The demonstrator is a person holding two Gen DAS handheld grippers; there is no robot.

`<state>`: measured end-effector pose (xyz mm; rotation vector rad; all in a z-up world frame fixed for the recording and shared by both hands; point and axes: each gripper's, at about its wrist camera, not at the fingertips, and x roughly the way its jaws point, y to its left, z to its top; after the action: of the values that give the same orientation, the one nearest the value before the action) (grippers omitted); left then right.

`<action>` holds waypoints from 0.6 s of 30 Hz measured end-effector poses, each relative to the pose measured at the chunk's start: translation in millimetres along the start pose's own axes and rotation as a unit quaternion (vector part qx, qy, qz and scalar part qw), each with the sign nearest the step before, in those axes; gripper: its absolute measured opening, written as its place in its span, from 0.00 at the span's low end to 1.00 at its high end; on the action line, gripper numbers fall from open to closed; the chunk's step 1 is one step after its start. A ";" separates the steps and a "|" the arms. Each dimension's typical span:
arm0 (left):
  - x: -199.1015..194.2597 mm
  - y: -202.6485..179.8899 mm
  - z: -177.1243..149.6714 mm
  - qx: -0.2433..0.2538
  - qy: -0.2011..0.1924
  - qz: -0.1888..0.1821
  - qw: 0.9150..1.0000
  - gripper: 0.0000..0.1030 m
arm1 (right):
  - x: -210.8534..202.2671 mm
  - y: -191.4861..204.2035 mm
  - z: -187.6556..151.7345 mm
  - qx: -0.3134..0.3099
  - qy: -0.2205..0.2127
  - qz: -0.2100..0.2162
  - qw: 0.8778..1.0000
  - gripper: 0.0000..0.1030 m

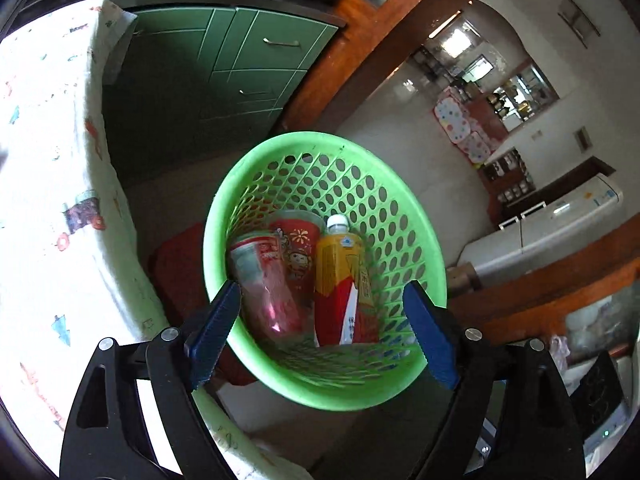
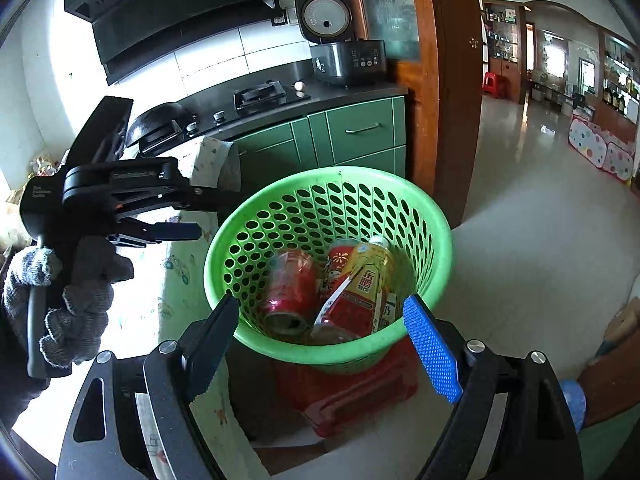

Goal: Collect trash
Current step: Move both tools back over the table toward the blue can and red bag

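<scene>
The left tongs [image 1: 322,332] are open wide and hold nothing. The right tongs [image 2: 320,344] are open wide too, and they are empty. Both hang just above the green basket [image 2: 436,216]. The basket sits on a red stool [image 2: 352,396], right beside the table [image 1: 44,184] with the picture cloth.

The trash is down in the bottom of the basket. A red can [image 2: 290,296] lies on the left side. A juice bottle [image 2: 362,284] with a white cap leans on the right side. A red cup [image 1: 298,246] sits behind them, at the far side.

I think the can is light and thin, so a hard squeeze would dent it. The bottle looks smooth and round, so it may slip. Its middle, where the label is, looks like the best place to hold it. The basket looks light and bendy, with lots of holes. Its thick rim looks best to grab.
</scene>
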<state>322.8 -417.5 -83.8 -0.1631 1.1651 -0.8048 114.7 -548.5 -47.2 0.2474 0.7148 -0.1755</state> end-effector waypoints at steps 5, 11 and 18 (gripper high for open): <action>-30.8 2.1 -7.9 0.006 -0.023 0.012 1.000 0.80 | -0.1 10.2 1.7 -0.011 -0.001 0.007 1.000 0.79; -84.0 27.2 -24.9 -0.019 -0.059 0.061 0.996 0.80 | 1.1 35.8 4.8 -0.033 -0.002 0.028 0.999 0.79; -147.6 81.8 -37.3 -0.097 -0.104 0.141 0.980 0.80 | 8.3 74.4 11.8 -0.060 -0.003 0.064 0.996 0.79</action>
<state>306.6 -254.1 -29.7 -0.2310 1.0386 -0.4129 146.3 -481.3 -31.9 0.1780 0.6988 -0.0104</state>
